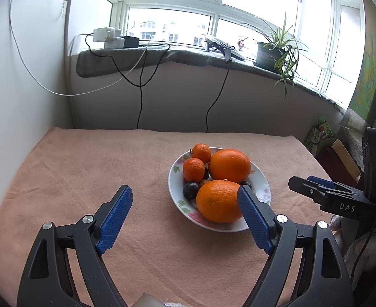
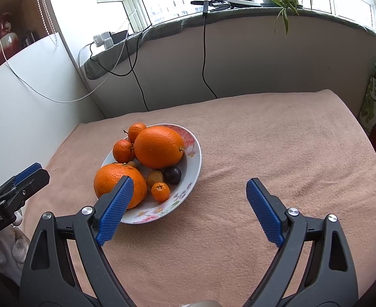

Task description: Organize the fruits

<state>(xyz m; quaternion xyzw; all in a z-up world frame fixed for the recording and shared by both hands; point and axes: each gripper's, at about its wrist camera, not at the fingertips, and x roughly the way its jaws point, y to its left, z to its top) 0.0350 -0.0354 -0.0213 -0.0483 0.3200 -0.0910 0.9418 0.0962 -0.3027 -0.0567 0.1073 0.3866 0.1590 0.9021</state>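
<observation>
Both my tongs are spread wide with nothing in them: left gripper (image 1: 185, 199) and right gripper (image 2: 190, 192) hang over the pink towel (image 2: 277, 153). The flowered bowl (image 2: 194, 153) sits mid-towel, nearer the back edge, piled with two big oranges (image 2: 158, 145), small mandarins (image 2: 122, 151), a plum (image 2: 173, 175) and a kumquat (image 2: 160, 192).

Bright daylight from blown-out window (image 1: 177, 23); soft shadows; fisheye-bent, dark-cornered edges.

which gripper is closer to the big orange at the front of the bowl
Left, narrowly. The left gripper hangs open just left of the front orange; the right gripper hangs open to its right.
</observation>
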